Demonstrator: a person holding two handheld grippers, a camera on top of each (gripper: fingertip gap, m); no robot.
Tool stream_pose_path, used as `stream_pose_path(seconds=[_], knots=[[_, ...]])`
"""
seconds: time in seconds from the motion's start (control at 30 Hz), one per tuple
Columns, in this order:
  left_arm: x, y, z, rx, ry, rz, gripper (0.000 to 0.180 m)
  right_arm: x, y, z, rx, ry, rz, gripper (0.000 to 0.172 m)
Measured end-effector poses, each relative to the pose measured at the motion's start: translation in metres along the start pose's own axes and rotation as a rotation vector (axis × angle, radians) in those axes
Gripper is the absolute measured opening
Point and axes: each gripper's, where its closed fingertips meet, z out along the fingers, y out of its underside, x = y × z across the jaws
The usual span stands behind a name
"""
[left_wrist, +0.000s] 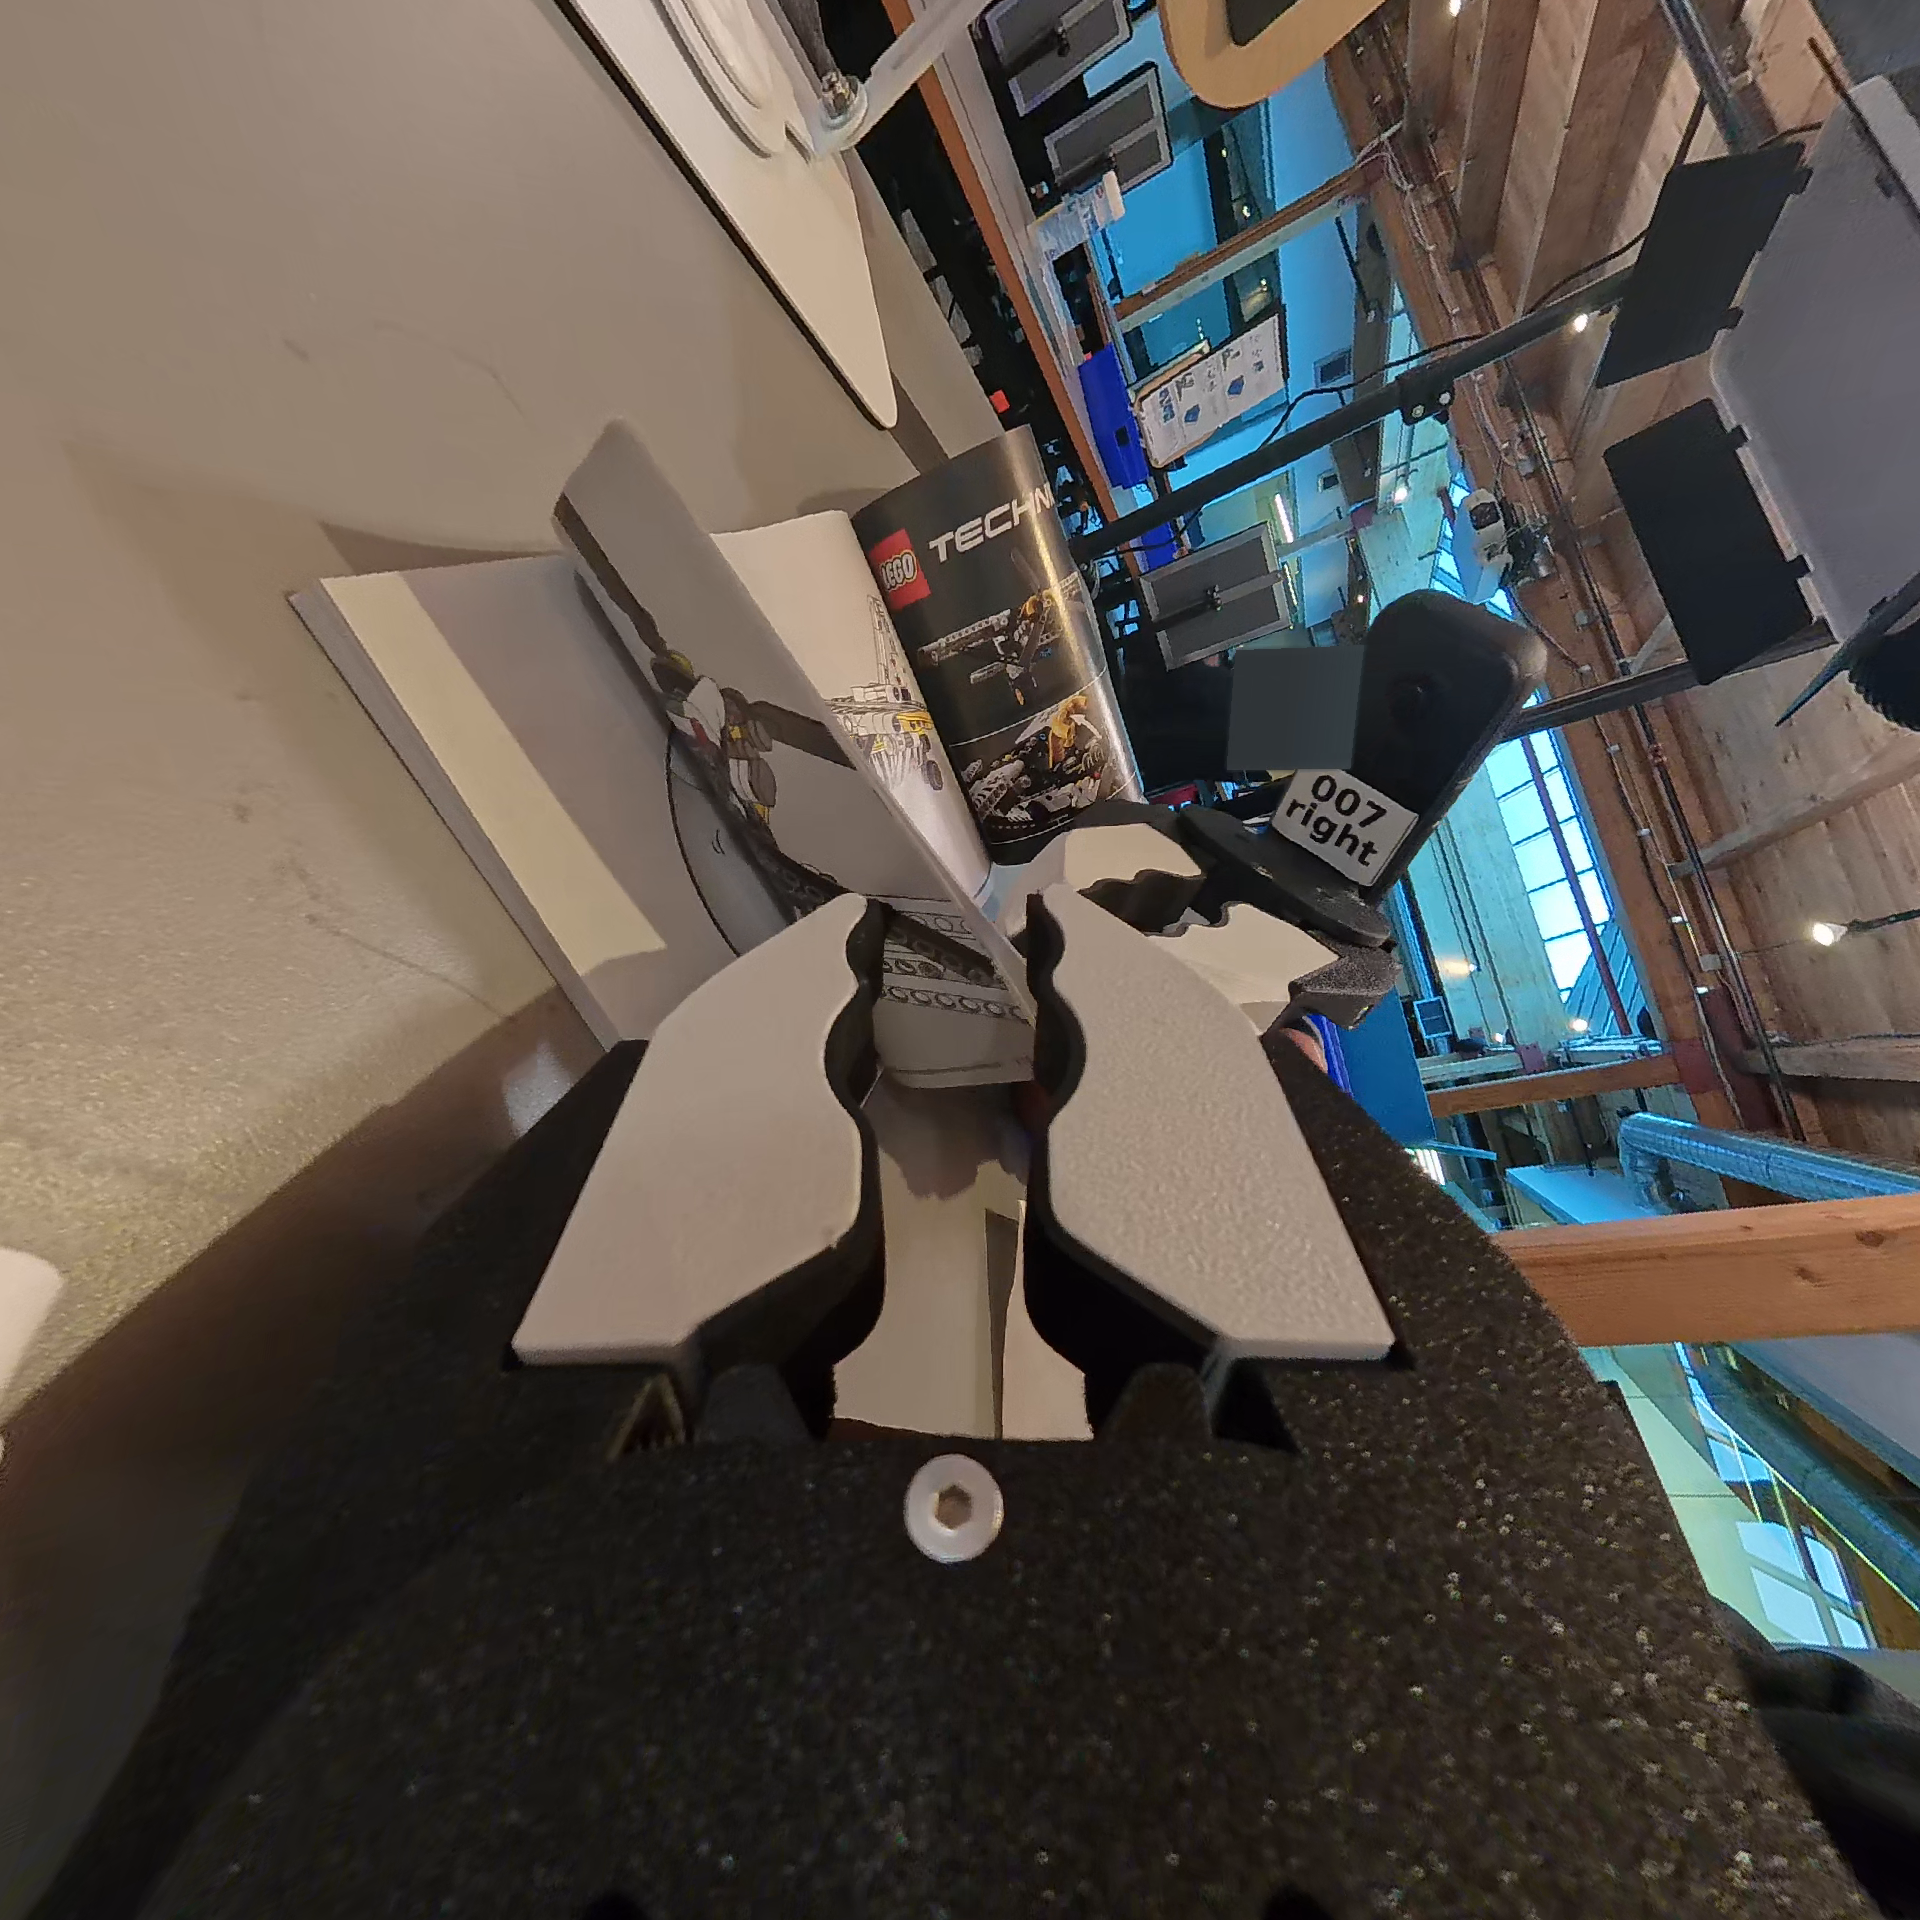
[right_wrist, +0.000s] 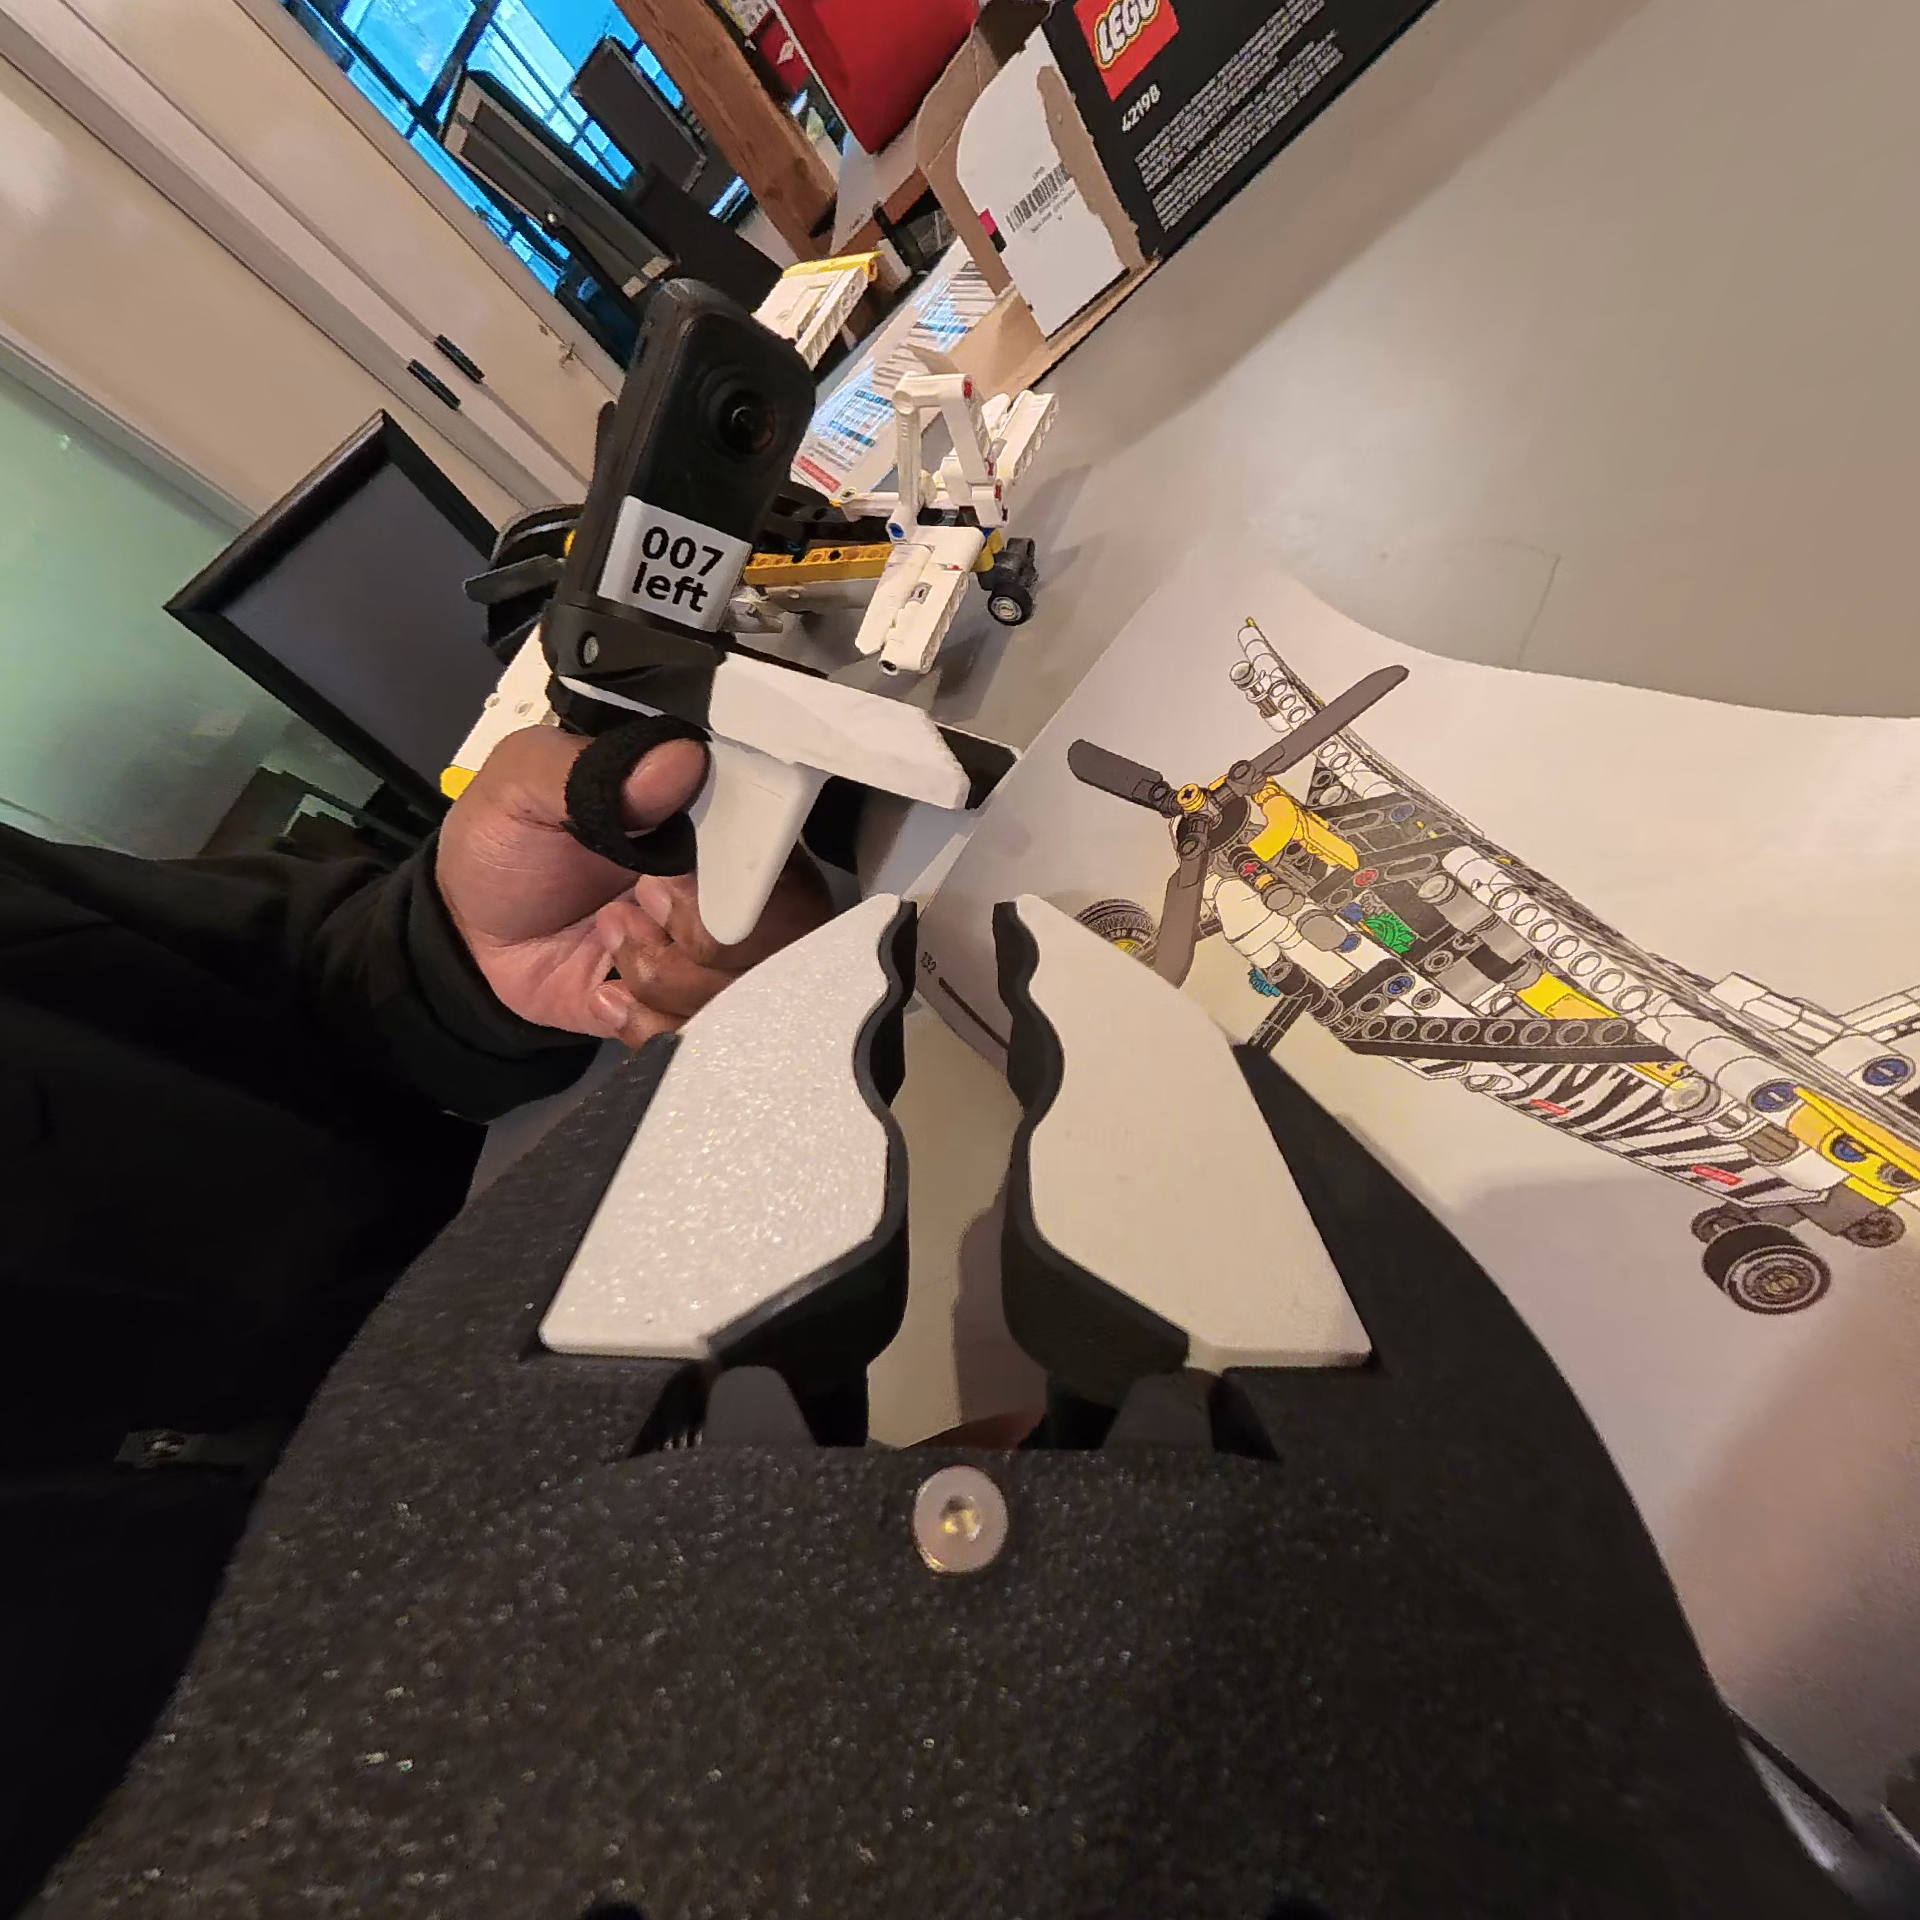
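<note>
One open booklet (right_wrist: 1558, 935), printed plane drawing, pages curled

Pale grey table (right_wrist: 1558, 364) carries an open instruction booklet (right_wrist: 1558, 831) with plane drawings; beyond it a white-and-yellow brick-built model (right_wrist: 935, 520); farther back an open cardboard box (right_wrist: 1039, 239) and a black printed box (right_wrist: 1226, 104); papers (right_wrist: 914, 343) between.

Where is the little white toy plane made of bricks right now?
The brick plane shows in the right wrist view, upper middle, standing on the table just behind the left gripper, beyond the open booklet.
</note>
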Motion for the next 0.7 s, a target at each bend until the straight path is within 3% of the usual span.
stream_pose_path(seconds=[0.7], knots=[[-0.0004,0.0009,0.0003,-0.006,-0.007,0.012,0.022,-0.0001,0.0013,-0.0034,0.004,-0.037,0.059,0.014]])
